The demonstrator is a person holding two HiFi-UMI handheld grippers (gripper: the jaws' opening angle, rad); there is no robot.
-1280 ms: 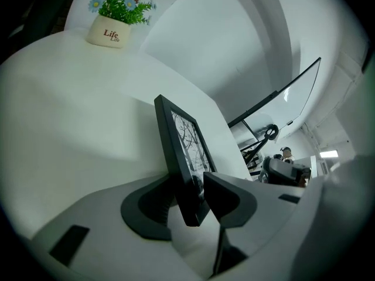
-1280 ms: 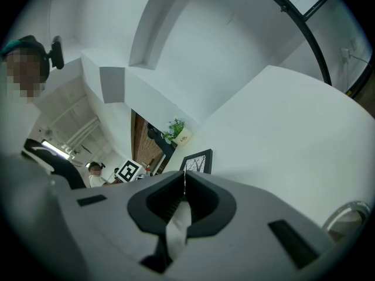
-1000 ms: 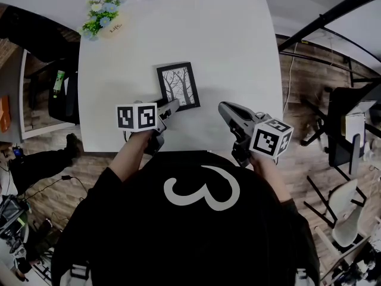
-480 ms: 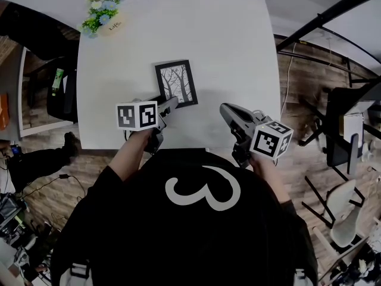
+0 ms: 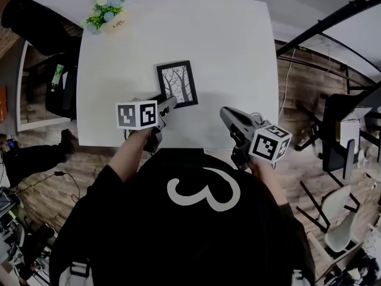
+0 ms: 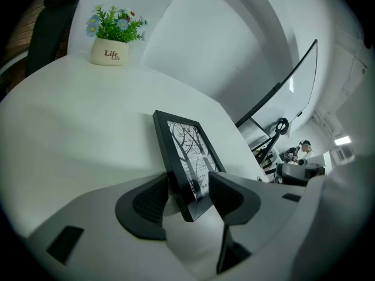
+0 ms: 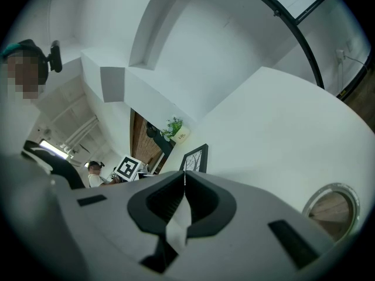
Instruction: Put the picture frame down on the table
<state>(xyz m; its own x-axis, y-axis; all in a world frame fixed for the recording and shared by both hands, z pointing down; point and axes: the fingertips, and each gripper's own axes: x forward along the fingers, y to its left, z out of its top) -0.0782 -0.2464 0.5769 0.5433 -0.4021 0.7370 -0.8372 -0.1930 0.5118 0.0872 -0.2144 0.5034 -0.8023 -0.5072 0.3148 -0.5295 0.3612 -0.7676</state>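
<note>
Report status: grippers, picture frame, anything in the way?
Left gripper jaws just opened, picture frame corner between them, unpinched. Right gripper shut, empty. Frame on table; flower pot far off, nothing blocking.

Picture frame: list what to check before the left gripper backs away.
1. The left gripper has let go: ok; its fingers have just been opening and stand apart, a corner of the picture frame between them.
2. Frame inside the edges of the table: ok.
3. Frame resting unaided: cannot tell.
4. The right gripper shut, empty, apart from the frame: ok.
5. The flower pot far from the frame: ok.
</note>
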